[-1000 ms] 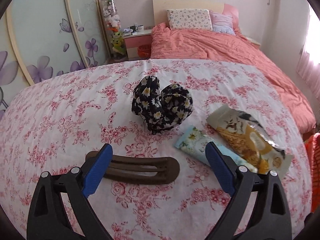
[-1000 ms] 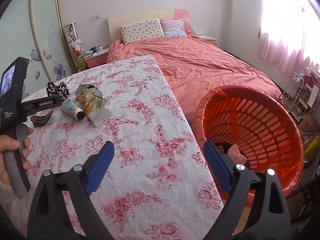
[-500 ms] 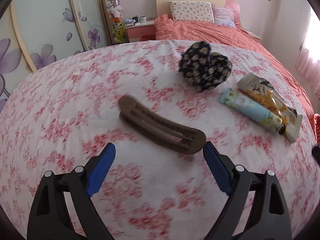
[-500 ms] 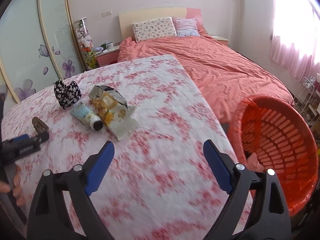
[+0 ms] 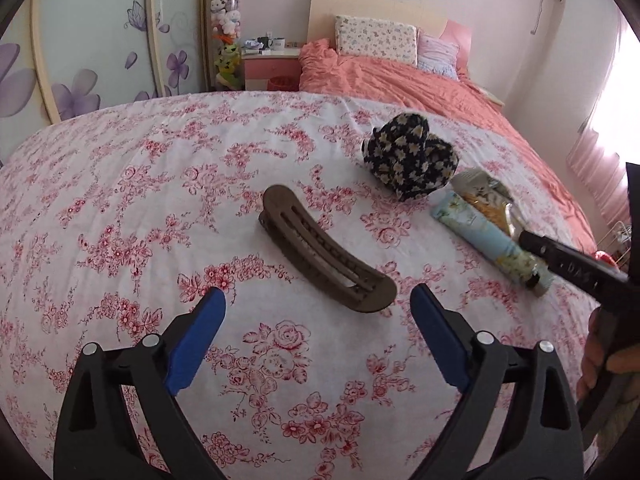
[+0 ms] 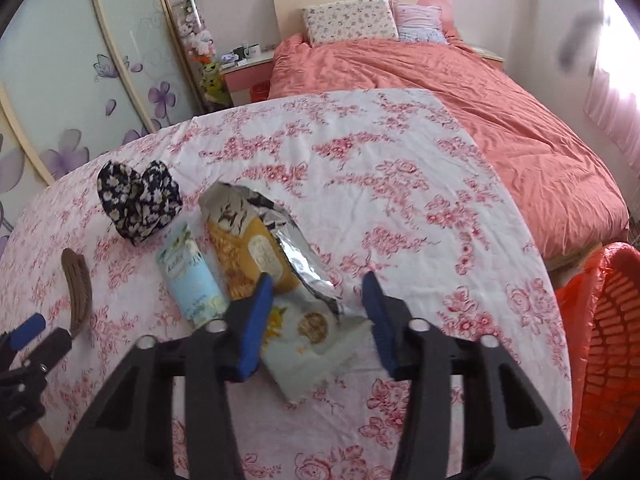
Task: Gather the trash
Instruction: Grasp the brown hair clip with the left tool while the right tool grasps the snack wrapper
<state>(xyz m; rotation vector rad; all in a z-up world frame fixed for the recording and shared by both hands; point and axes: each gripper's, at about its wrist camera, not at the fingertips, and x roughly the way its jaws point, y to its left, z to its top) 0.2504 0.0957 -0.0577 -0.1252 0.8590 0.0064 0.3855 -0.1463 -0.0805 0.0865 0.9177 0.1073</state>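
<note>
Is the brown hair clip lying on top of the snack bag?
No, the hair clip lies alone on the cloth, left of the tube and snack bag.

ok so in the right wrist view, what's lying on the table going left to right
hair clip → floral scrunchie → cream tube → snack wrapper, which lies between the narrowed, just-closing jaws of the right gripper, its pads not yet pressing it
</note>
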